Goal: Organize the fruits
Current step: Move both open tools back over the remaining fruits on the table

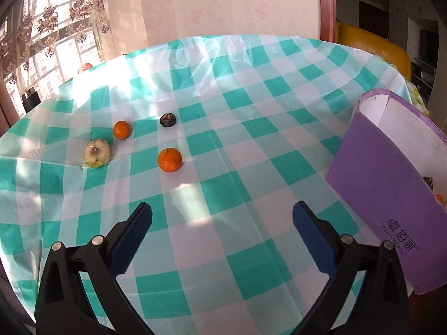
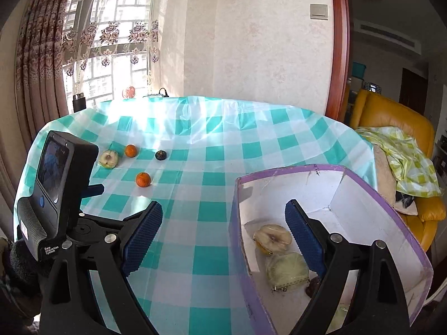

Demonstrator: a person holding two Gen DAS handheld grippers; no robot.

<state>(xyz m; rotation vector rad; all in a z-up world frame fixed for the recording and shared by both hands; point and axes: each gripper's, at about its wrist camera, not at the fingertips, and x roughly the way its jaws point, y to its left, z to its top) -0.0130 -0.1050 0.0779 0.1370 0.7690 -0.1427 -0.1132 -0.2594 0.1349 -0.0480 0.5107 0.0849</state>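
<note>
Fruit still to be gathered, two round orange tangerines, the nearer point(image 1: 169, 160) and the farther point(image 1: 121, 129), a dark purple mangosteen point(image 1: 168, 119) and a wrapped pale pear half point(image 1: 95, 153), lies on the green-and-white checked desk point(image 1: 223, 128) well ahead and left of the released, empty left tool point(image 1: 222, 220). The open purple cardboard box point(image 2: 391, 203), already holding fruit, sits under the right tool point(image 2: 223, 223), also released and empty. The left hand looks nearer the loose fruit.
</note>
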